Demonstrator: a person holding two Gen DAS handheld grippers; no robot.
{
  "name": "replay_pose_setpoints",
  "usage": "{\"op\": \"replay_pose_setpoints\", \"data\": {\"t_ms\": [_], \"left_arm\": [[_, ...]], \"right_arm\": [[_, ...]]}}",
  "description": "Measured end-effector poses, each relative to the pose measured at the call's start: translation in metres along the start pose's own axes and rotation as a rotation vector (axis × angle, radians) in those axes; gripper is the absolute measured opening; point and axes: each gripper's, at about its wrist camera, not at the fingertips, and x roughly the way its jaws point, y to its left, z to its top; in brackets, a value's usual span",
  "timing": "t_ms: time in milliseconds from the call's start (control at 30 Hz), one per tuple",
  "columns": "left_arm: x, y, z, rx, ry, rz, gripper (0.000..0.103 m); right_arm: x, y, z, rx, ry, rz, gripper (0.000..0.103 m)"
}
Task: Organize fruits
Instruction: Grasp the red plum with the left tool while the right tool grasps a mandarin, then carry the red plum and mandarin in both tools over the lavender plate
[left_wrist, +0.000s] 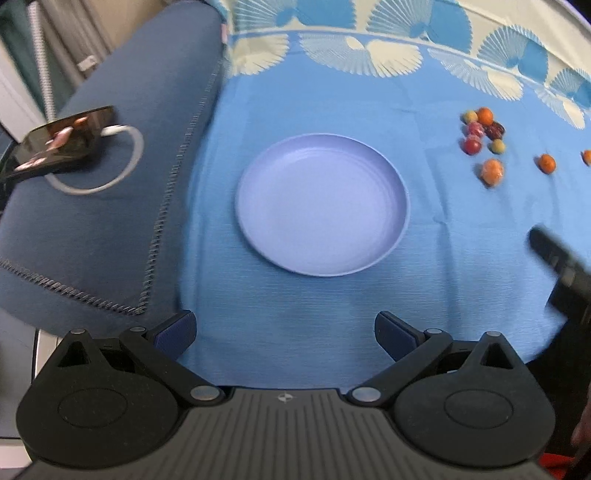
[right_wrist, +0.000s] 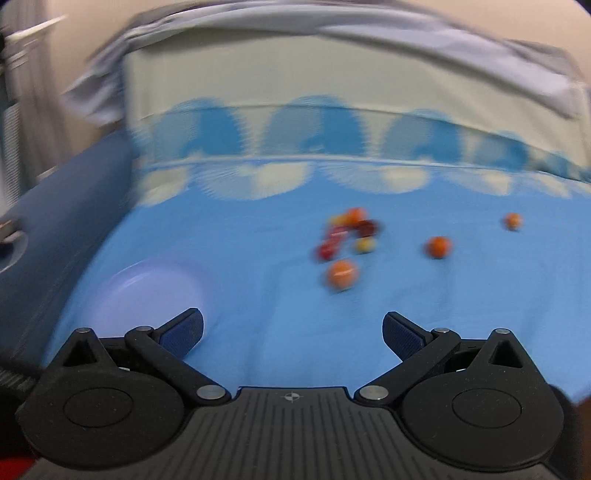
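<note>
1. Fruits (left_wrist: 482, 131), small and round in orange, red and yellow, lie in a loose cluster on a blue cloth (left_wrist: 314, 332) toward its far right part; in the right wrist view the same cluster (right_wrist: 349, 232) is blurred.
2. Three orange fruits lie apart from the cluster: one (right_wrist: 341, 275) just in front of it, one (right_wrist: 437, 246) to its right, and one (right_wrist: 512, 220) farther right.
3. A pale lilac plate (left_wrist: 391, 236) sits on the cloth, well left of the fruits, with nothing on it.
4. The left gripper (left_wrist: 285, 332) hovers over the near edge of the cloth in front of the plate, its fingers spread wide and holding nothing.
5. The right gripper (right_wrist: 292, 332) is likewise spread wide and unloaded, facing the fruits from the near side; the plate (right_wrist: 122, 295) lies at its left.
6. A dark blue cushion (left_wrist: 110, 221) borders the cloth's left edge, carrying a phone (left_wrist: 62, 142) with a white cable (left_wrist: 122, 173) looped beside it.
</note>
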Motion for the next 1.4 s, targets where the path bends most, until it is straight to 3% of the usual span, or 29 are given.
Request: {"op": "replay_pose_setpoints", "data": {"t_ms": [167,367,567,700,867,1067,1133,1200,1233,1400], "left_arm": [[0.013,-0.041,0.031,0.074,-0.007,-0.048,0.103],[0.039,-0.105,0.100,0.104,-0.017,-0.158,0.103],[0.084,-0.175,0.168,0.179,-0.030,-0.210,0.103],[0.130,-0.212,0.197,0.234,0.005,-0.216,0.103],[0.181,-0.239,0.216,0.267,0.054,-0.188,0.103],[0.207,-0.250,0.225,0.291,0.076,-0.177,0.103],[0.203,-0.247,0.227,0.279,0.062,-0.197,0.089],[0.194,-0.244,0.228,0.262,0.065,-0.267,0.037],[0.189,-0.246,0.229,0.270,0.060,-0.275,0.030],[0.161,-0.241,0.224,0.301,0.010,-0.258,0.030]], "right_arm": [[0.043,-0.065,0.004,0.097,-0.021,-0.136,0.103],[0.127,-0.123,0.023,0.198,-0.058,-0.286,0.103],[0.212,-0.157,0.035,0.198,-0.001,-0.282,0.102],[0.248,-0.160,0.041,0.161,0.007,-0.283,0.102],[0.283,-0.170,0.035,0.156,0.054,-0.283,0.102],[0.284,-0.171,0.031,0.177,0.020,-0.275,0.102],[0.283,-0.172,0.030,0.182,0.012,-0.255,0.092],[0.275,-0.169,0.031,0.156,-0.014,-0.248,0.036],[0.273,-0.167,0.031,0.139,-0.017,-0.248,0.037],[0.263,-0.179,0.032,0.192,-0.049,-0.263,0.036]]}}
